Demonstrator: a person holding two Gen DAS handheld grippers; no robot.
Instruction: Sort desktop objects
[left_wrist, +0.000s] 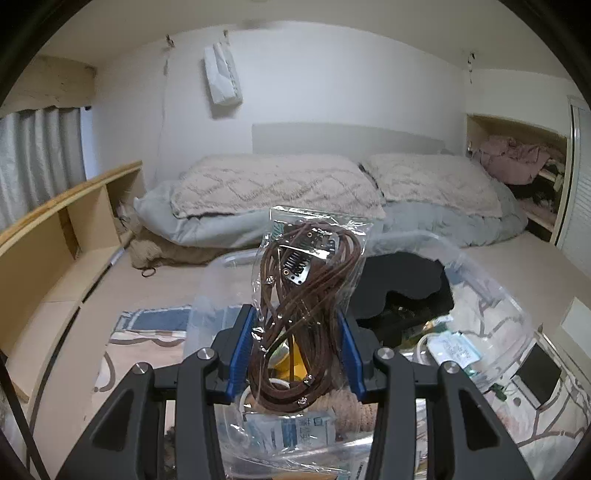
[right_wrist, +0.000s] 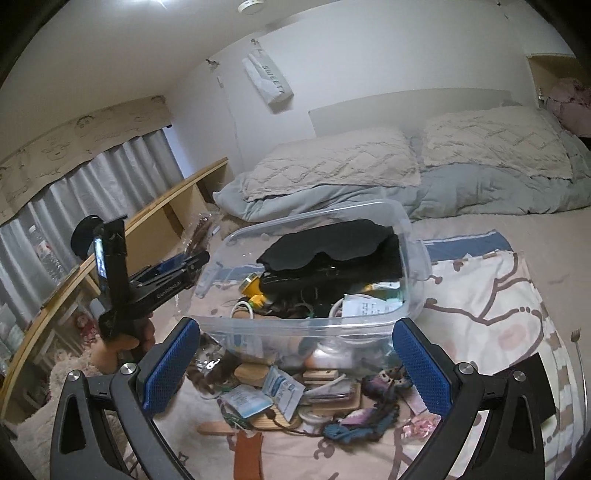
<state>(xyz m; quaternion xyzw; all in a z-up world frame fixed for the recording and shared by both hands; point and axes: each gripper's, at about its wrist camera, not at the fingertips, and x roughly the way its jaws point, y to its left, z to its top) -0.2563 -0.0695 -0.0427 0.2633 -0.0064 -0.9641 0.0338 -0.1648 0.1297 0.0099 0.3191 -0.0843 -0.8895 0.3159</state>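
Home bedroom, pillows (left_wrist: 277, 184) on bedding, curtains (right_wrist: 92, 184), wooden shelving (left_wrist: 55, 236)

**Soft, dim room light and bent edges**

Both views look a bit dim and grey. The light is soft, so shadows are weak. In the right wrist view a bright ceiling light (right_wrist: 157, 3) flares far above and left of the jaws. In the left wrist view the clear bag (left_wrist: 306, 295) between the jaws shines with small white glints. The clear bin (right_wrist: 314, 258) past the right jaws glints softly on its rim. Both pictures bulge like a ball, with black corners. The walls and shelf (left_wrist: 66, 221) curve at the sides. Things close under the jaws look a little fuzzy.
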